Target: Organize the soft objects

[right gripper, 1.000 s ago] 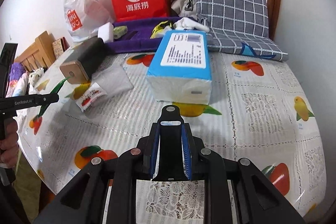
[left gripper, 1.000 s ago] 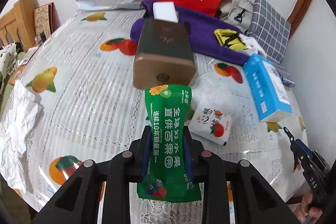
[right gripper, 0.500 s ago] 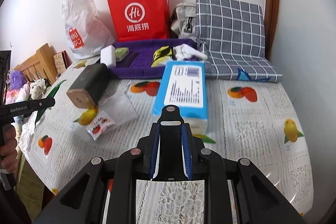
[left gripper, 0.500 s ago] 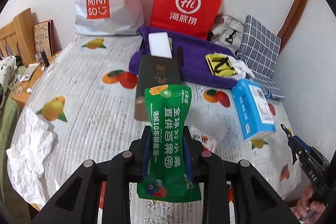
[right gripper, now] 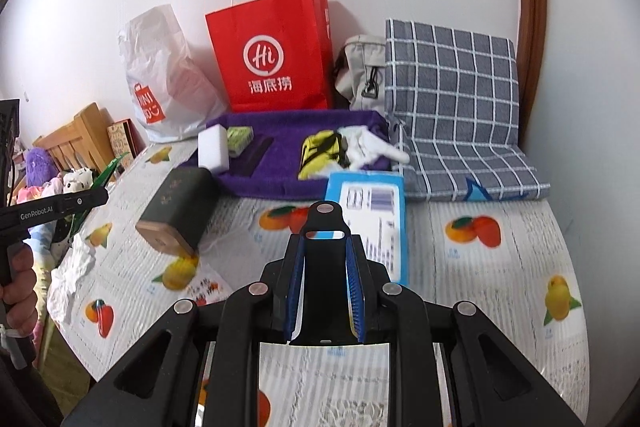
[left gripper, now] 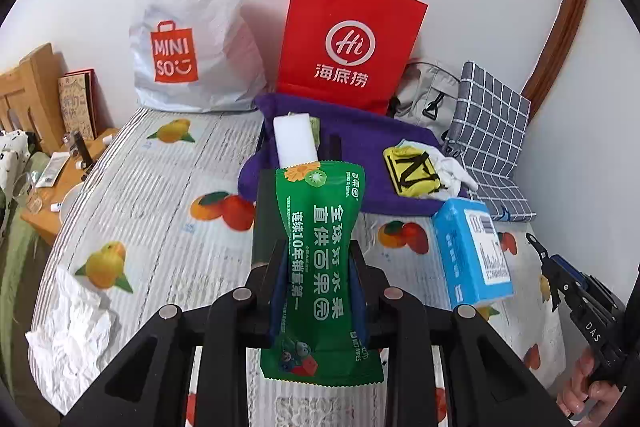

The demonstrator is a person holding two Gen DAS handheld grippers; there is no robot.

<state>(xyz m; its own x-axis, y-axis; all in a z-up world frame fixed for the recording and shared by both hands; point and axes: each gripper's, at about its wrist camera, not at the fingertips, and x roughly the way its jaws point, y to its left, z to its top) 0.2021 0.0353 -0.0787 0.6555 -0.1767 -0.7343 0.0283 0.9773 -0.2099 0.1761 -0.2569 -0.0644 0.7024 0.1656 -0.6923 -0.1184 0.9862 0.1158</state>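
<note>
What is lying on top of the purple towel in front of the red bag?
On the purple towel lie a white sponge block, a small green packet, a dark flat item, a yellow-black pouch and white cloth. What is under the pouch and cloth is covered.

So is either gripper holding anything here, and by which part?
The left gripper grips the green wipes packet across its middle, pads on both side edges. The right gripper holds nothing.

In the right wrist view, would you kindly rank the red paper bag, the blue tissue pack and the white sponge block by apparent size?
1. Red paper bag, largest.
2. Blue tissue pack, though the gripper hides part of it.
3. White sponge block, clearly smallest.
</note>
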